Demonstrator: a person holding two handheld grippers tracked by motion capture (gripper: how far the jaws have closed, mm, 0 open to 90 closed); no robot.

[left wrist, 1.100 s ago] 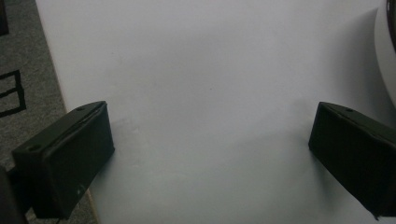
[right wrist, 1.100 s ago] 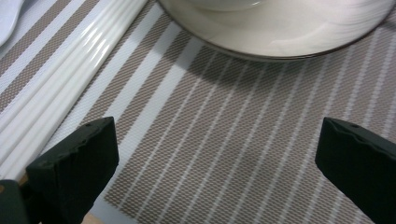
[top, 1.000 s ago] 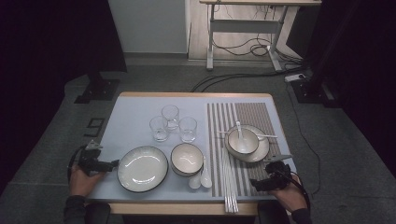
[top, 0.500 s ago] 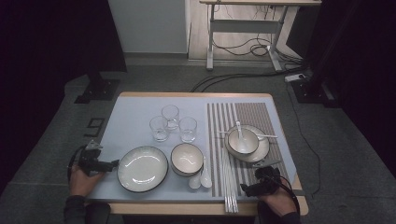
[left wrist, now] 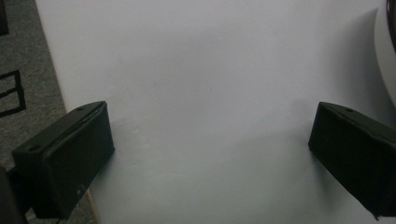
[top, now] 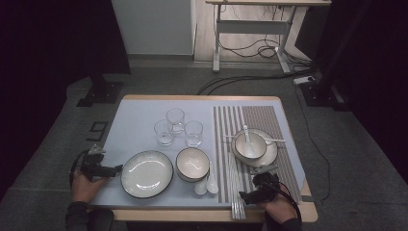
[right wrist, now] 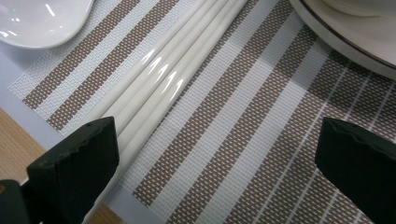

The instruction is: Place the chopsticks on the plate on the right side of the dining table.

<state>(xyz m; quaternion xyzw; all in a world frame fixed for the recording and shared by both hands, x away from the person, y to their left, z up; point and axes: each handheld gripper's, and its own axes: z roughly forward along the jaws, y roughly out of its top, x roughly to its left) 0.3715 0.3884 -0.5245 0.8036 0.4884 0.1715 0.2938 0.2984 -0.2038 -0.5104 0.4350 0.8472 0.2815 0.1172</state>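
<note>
Clearly the work in hand is at the chopsticks (top: 236, 192), a bundle of white sticks lying lengthwise on the striped mat (top: 284, 130), toward the bench's (top: 134, 115) near edge.

Farthest left of the chopsticks, the left tool (top: 113, 169) rests on bare bench with its jaws spread wide and nothing between them, just short of the rim of the plate (top: 146, 173). Next toward the chopsticks sit a bowl (top: 192, 163) and two spoons (top: 207, 185), with three glasses (top: 177, 127) beyond them. Just right of the chopsticks' near ends comes the right tool (top: 246, 196), jaws also wide and empty, one jaw already against the bundle. Farther right stands a second bowl on its plate (top: 269, 156).

To do the step well, the right tool should probably slide left until the sticks lie midway between the jaws, then close across the bundle squarely; the glazed sticks look slippery and could roll apart or fan out if pinched off-centre.

The high view gives the whole layout and the spacing of the dishes. The right gripper view alone shows the sticks (right wrist: 159, 79) as separate glossy rods meeting the left jaw, and the mat's weave (right wrist: 261, 140). The left gripper view confirms bare bench (left wrist: 210, 93) between those jaws, the plate's edge (left wrist: 386, 56) at the side.
</note>
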